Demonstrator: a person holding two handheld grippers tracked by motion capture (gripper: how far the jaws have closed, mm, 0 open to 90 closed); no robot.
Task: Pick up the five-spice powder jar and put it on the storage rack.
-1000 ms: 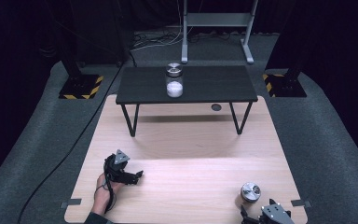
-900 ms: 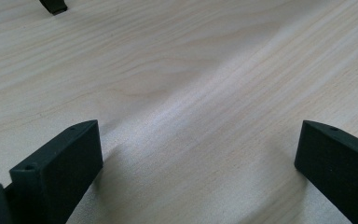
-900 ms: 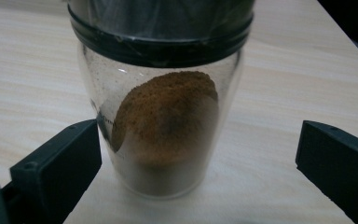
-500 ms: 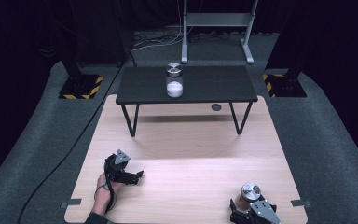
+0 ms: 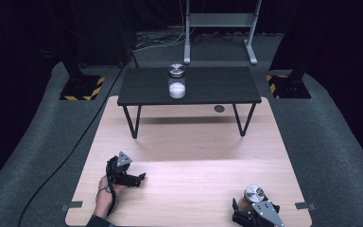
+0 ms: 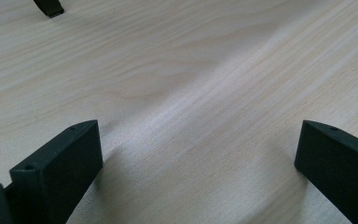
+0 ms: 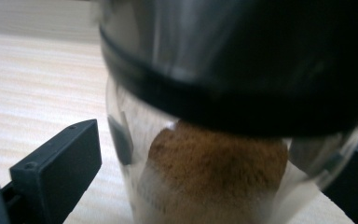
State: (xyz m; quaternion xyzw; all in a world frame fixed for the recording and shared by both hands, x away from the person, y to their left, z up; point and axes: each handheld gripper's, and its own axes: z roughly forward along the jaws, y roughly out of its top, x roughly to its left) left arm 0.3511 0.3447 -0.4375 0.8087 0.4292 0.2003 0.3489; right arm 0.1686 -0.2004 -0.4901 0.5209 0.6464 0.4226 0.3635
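At near left we see the left gripper (image 5: 139,178) resting on the wooden board (image 5: 189,142), jaws apart on bare wood, at near right the right gripper (image 5: 251,210), jaws apart around the brown-powder jar (image 5: 254,195), contact unclear.

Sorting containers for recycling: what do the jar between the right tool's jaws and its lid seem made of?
The jar looks like clear glass or plastic: brown powder shows through its wall. Its lid looks like shiny metal with a dark band below, though coated plastic is possible.
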